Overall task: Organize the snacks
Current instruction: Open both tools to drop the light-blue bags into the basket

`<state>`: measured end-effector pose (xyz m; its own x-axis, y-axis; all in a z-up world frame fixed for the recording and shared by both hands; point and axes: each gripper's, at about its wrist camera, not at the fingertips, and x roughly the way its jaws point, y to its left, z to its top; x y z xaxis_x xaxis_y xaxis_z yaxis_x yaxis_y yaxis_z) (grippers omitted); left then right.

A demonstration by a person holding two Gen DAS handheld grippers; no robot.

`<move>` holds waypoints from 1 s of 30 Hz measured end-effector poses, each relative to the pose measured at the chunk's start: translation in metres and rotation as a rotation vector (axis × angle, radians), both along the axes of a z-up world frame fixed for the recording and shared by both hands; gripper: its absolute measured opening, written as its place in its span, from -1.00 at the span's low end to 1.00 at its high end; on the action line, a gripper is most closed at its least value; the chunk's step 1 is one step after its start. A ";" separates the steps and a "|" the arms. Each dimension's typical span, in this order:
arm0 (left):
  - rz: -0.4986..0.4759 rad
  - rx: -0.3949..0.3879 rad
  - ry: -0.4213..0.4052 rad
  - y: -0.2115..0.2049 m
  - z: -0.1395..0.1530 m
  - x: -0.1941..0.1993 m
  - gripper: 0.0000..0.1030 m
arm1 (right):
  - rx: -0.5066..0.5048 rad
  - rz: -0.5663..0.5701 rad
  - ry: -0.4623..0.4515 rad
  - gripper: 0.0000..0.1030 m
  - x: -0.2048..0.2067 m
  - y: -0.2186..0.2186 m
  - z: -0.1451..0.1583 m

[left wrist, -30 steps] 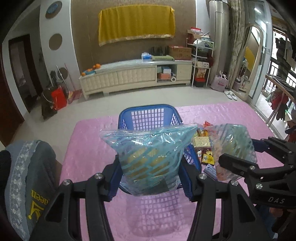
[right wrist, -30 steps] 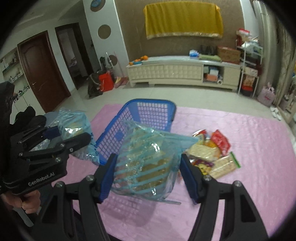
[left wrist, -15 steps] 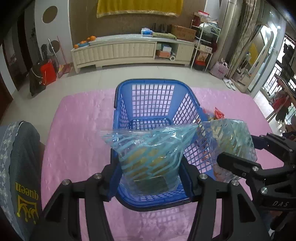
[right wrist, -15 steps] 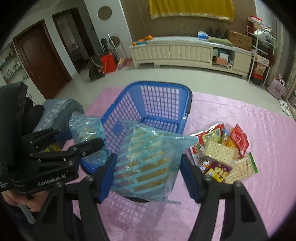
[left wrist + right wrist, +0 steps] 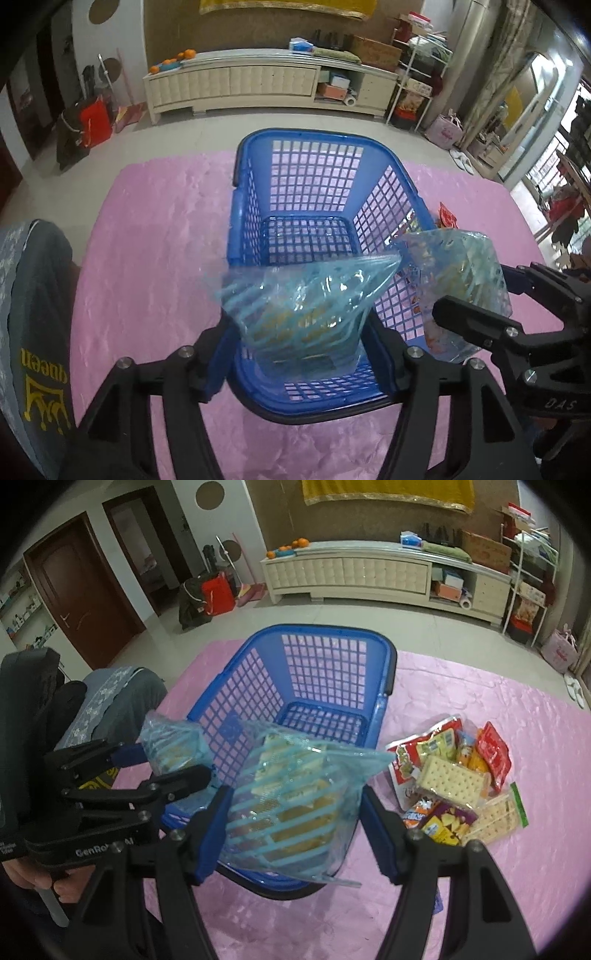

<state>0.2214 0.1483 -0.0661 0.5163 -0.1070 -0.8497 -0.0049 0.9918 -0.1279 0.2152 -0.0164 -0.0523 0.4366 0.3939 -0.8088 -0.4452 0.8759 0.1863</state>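
- Blue-striped clear plastic – the left bag of yellowish snacks hangs over the near end of the basket, its lower edge already inside the rim.
- Left gripper: jaws have just been opening. The bag sits between them, but the pads look to be clear of it, so I read this as a release.
- Right bag, same kind, is clamped across its width in the right gripper, over the basket's near right corner.
- Basket is otherwise empty. The snack pile lies on the pink cloth, just right of the basket.
- Step in hand, as I judge it: drop both bags in.
- To do it well: let the left bag fall flat to the floor of the basket, then carry the right bag further in before opening – its loose corner overhangs the near rim and could catch there.
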 end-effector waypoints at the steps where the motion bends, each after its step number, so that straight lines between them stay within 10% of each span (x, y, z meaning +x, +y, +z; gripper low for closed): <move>1: 0.007 0.007 -0.002 0.001 0.001 -0.001 0.37 | 0.005 0.001 -0.005 0.46 0.001 0.000 0.000; 30: -0.115 0.081 -0.186 -0.126 0.075 -0.060 0.49 | 0.039 -0.152 -0.146 0.70 -0.058 -0.140 0.064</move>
